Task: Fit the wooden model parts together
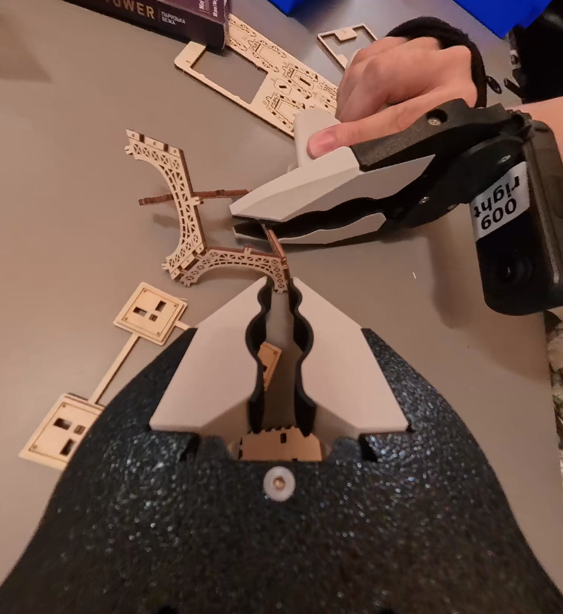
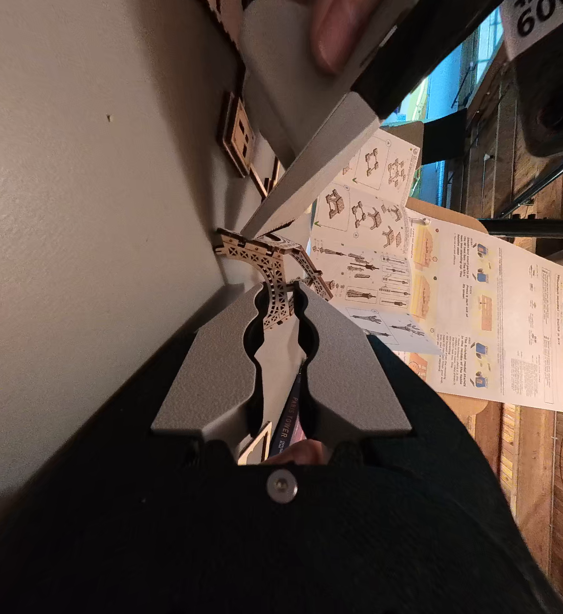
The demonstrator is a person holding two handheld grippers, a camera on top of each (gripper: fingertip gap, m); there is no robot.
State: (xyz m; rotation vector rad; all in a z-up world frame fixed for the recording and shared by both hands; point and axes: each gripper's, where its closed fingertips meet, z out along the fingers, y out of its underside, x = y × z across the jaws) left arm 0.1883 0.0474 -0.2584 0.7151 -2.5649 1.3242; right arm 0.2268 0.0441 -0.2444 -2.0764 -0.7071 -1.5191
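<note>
While both grippers pinch it, lattice arch assembly (image 1: 207, 246) lies flat.

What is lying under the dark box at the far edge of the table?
A pale wooden parts sheet pokes out from under the dark box, showing an empty rectangular cut-out and uncut lattice pieces. How far the sheet runs beneath the box is hidden.

Left claw (image 1: 279, 288) hides a square plate (image 1: 268, 362) — dark box (image 1: 160, 16) cut off.
</note>
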